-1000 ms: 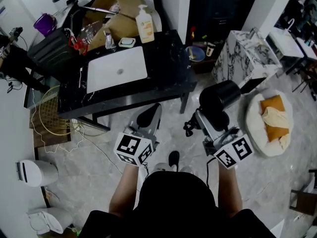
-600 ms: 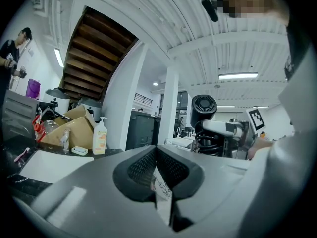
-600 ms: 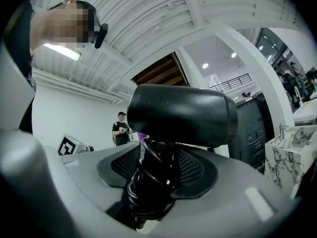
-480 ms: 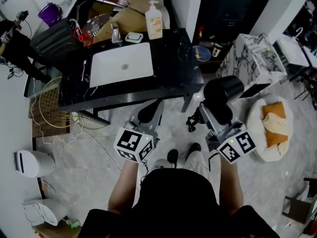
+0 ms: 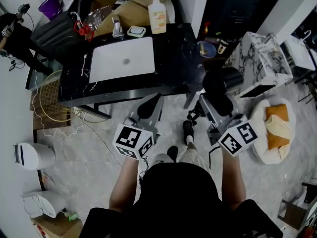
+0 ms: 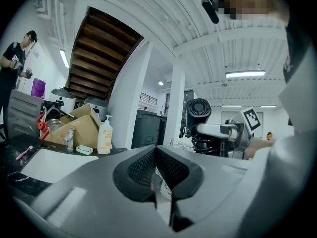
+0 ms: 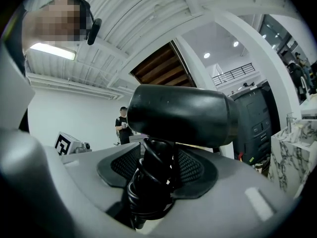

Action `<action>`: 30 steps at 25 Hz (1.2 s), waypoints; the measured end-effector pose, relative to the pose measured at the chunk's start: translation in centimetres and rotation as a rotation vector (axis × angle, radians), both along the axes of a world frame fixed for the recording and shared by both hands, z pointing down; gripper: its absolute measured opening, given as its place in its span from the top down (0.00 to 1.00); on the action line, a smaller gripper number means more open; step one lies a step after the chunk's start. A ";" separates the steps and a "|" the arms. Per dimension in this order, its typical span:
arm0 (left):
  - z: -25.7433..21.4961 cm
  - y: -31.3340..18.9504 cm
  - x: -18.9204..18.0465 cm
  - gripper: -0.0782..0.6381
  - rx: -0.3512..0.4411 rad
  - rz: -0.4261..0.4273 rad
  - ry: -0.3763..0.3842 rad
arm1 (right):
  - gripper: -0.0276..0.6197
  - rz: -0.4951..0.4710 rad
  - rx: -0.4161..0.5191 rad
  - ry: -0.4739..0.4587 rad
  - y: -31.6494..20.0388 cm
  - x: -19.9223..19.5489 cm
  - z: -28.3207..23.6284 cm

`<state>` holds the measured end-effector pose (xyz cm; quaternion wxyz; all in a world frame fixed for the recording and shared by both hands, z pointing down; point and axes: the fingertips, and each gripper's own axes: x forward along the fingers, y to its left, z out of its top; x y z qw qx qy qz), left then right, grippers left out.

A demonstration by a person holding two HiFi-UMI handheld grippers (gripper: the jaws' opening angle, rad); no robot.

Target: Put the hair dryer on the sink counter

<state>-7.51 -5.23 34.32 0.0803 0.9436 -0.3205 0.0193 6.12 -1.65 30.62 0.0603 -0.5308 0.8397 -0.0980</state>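
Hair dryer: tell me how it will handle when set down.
The hair dryer looks top-heavy, its bulky barrel above the handle clamped in the right gripper, so it probably tips unless laid flat. The cord coiled round the handle may loosen and flop.

Pump soap bottle (image 5: 158,16) upright, just beside an open cardboard box (image 5: 133,9); small soap dish (image 5: 135,31) near the bottle, to its left. Purple cup (image 5: 51,6) far back left. Marble-pattern cabinet (image 5: 260,63) at right. On the floor nearby, a round white bed (image 5: 258,148) holds an orange cushion (image 5: 278,128) (rumpled). White bin (image 5: 34,155) on the floor at left, wire basket (image 5: 49,98) beyond it.
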 end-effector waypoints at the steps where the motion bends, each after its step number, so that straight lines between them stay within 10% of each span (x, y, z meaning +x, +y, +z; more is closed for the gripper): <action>1: 0.0 -0.4 0.1 0.89 0.001 -0.006 -0.004 | 0.62 -0.008 -0.007 -0.001 -0.6 0.2 0.2; 30: 0.1 -12.8 6.7 0.89 -0.042 -0.269 -0.071 | 0.62 -0.283 -0.260 0.064 -21.5 5.4 6.9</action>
